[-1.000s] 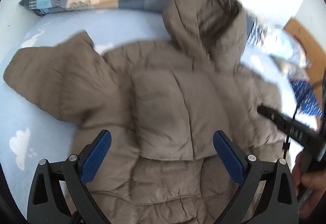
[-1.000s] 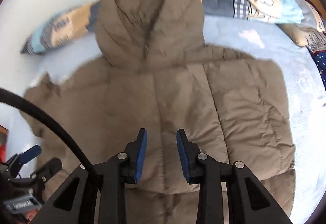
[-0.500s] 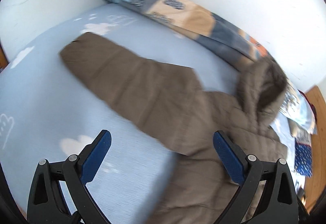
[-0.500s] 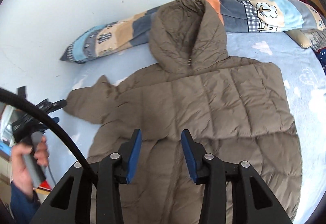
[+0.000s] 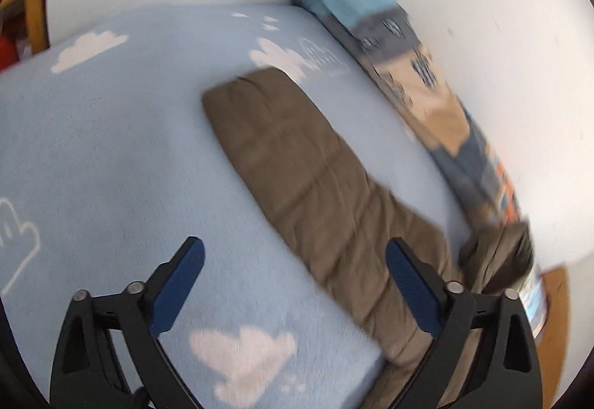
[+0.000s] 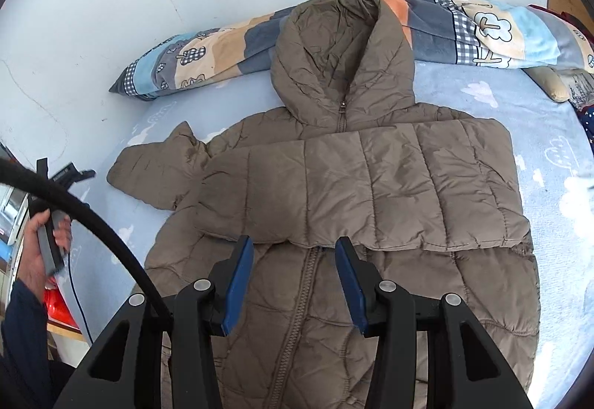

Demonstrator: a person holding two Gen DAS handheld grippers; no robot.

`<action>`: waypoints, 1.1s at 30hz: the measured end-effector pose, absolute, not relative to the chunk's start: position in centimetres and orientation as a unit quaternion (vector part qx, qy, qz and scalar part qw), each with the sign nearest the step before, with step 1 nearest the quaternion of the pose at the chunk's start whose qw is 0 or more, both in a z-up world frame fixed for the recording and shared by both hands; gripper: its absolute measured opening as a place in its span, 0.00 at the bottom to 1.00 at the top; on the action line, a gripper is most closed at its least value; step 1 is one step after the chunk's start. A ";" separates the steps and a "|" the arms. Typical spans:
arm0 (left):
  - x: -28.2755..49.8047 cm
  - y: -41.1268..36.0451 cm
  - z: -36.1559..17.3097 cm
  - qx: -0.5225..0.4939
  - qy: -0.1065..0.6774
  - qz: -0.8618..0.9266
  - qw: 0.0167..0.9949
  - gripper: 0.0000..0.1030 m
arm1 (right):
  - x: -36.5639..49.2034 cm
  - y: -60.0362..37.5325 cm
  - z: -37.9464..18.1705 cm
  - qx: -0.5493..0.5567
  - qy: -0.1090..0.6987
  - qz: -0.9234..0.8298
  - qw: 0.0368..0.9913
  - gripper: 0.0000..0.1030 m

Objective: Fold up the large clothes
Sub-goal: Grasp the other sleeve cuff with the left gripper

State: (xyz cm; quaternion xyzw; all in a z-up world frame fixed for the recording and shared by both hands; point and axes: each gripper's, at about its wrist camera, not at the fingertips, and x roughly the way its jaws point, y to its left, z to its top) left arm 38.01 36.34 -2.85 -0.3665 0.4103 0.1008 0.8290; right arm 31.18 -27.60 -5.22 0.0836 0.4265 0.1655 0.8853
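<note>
The brown quilted puffer jacket point(image 6: 334, 208) lies flat on the fleecy pale-blue cloud-print blanket point(image 6: 549, 156), its long axis running straight away from the right gripper point(image 6: 293, 282), hood farthest and resting on the patchwork pillow point(image 6: 208, 56), with one sleeve folded across the chest. The other sleeve point(image 5: 297, 167) stretches diagonally ahead of the left gripper point(image 5: 293, 290), cuff at the far end. Neither gripper holds anything: the left's jaws are wide apart and closing, the right's partly apart and opening above the zip.
</note>
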 end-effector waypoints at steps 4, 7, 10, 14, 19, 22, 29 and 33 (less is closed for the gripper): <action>39.7 38.4 -3.8 -0.396 0.395 0.117 0.821 0.79 | 31.3 -28.0 -5.6 0.083 0.429 0.162 0.885 0.48; 40.8 40.2 -5.2 -0.430 0.382 0.106 0.811 0.70 | 31.7 -27.8 -6.1 0.083 0.435 0.161 0.882 0.48; 41.8 41.3 -5.7 -0.445 0.365 0.097 0.812 0.62 | 32.1 -27.2 -6.5 0.078 0.440 0.166 0.879 0.48; 42.5 43.0 -6.9 -0.459 0.344 0.104 0.813 0.61 | 32.4 -26.4 -7.2 0.070 0.447 0.173 0.875 0.48; 43.4 44.1 -9.4 -0.489 0.330 0.103 0.801 0.61 | 33.1 -25.7 -7.9 0.067 0.454 0.173 0.872 0.48; 43.6 44.4 -10.1 -0.487 0.314 0.105 0.808 0.61 | 33.6 -25.5 -8.3 0.070 0.456 0.168 0.871 0.48; 44.5 45.8 -12.1 -0.514 0.263 0.109 0.809 0.61 | 34.2 -25.2 -9.4 0.065 0.466 0.165 0.867 0.48; 45.6 45.3 -12.1 -0.493 0.253 0.127 0.823 0.61 | 34.4 -25.2 -10.0 0.059 0.470 0.163 0.866 0.48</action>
